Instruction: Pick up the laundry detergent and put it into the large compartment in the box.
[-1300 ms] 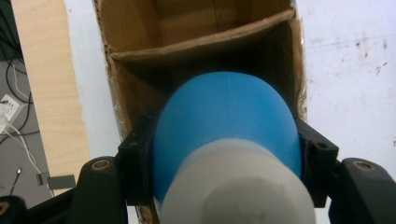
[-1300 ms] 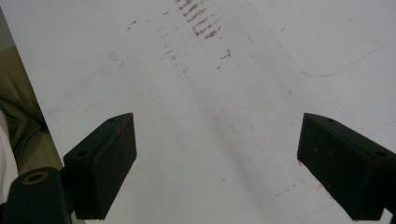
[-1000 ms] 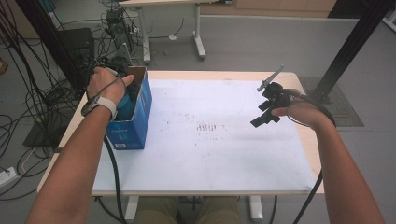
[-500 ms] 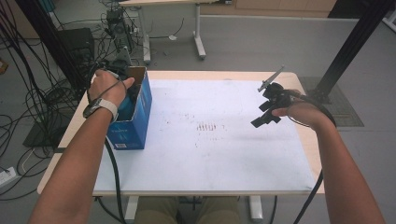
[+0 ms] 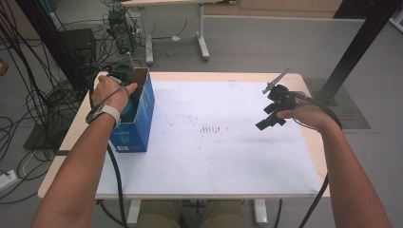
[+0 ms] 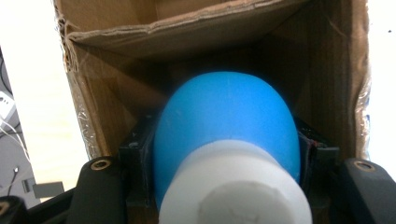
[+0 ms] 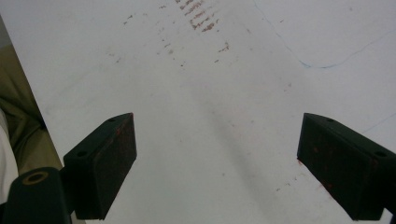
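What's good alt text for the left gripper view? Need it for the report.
The left gripper clamps a blue object with a white end between its black jaws, held inside an open cardboard box. The box's brown walls surround it, and pale table surface shows past both sides.
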### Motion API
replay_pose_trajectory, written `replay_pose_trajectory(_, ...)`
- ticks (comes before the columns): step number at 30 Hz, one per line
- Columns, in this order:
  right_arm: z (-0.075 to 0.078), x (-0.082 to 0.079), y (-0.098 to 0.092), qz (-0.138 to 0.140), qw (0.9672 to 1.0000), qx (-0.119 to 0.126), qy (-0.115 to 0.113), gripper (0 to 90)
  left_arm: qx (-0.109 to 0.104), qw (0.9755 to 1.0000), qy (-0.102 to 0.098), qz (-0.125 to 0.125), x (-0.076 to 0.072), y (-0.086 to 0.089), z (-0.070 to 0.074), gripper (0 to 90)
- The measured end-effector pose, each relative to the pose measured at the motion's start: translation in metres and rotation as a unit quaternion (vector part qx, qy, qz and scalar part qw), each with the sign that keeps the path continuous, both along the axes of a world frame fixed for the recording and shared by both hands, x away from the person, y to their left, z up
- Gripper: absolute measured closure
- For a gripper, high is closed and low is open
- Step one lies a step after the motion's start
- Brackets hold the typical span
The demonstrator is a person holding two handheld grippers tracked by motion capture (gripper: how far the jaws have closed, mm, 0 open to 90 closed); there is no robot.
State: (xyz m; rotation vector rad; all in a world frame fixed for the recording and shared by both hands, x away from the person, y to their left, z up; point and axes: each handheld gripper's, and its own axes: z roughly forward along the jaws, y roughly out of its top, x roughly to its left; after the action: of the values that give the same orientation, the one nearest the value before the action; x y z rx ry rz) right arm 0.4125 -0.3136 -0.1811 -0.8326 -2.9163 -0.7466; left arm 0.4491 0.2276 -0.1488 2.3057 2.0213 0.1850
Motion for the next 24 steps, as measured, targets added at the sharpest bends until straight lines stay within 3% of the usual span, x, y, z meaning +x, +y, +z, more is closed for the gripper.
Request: replay_pose_trajectory(24, 0.0026, -0.0039, -0.0006, -0.001, 1.0000, -0.001, -0.003, 12.0, -0.001, 1.0000, 0.002, 0.000, -0.0002, 0.0006, -0.0015, 37.3)
